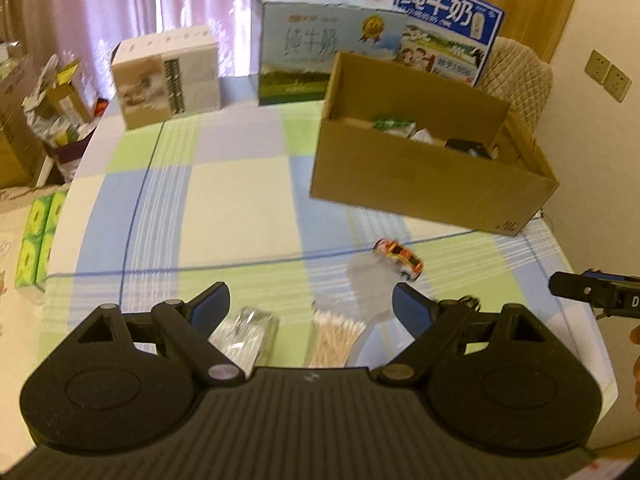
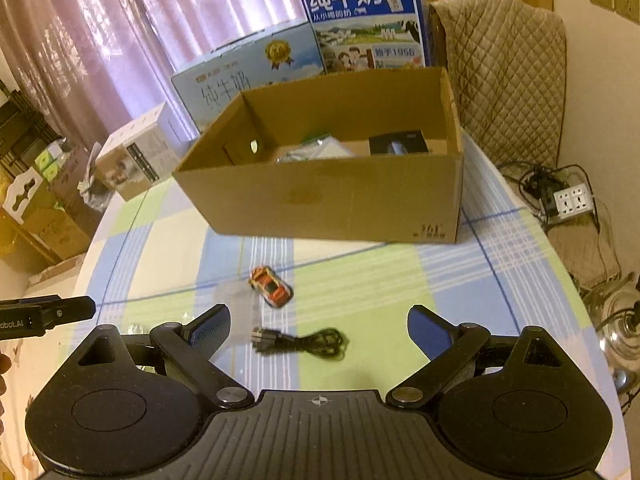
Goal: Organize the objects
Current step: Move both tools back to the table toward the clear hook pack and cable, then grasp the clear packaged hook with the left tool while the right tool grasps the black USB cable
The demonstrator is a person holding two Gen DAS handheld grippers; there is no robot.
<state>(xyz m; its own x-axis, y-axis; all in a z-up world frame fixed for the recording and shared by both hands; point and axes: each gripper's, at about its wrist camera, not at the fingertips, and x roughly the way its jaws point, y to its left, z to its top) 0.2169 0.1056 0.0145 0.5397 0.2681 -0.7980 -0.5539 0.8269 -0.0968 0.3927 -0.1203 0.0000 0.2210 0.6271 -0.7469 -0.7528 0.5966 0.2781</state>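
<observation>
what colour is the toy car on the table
The toy car is orange with white and dark markings, clearest in the right wrist view.

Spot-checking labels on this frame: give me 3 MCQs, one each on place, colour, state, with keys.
1. Where is the toy car?
A. on the tablecloth in front of the cardboard box
B. inside the cardboard box
C. on top of a milk carton

2. What colour is the cable nearest the right gripper?
A. white
B. black
C. red

3. How does the left gripper stand?
A. jaws shut on the cotton swabs
B. jaws shut on the toy car
C. jaws open, holding nothing

Key:
1 A: the car sits on the checked cloth, apart from the box's near wall.
2 B: the coiled lead is dark against the green square.
3 C: the blue pads stand wide apart, with the cotton swabs lying untouched on the table between them.
</observation>
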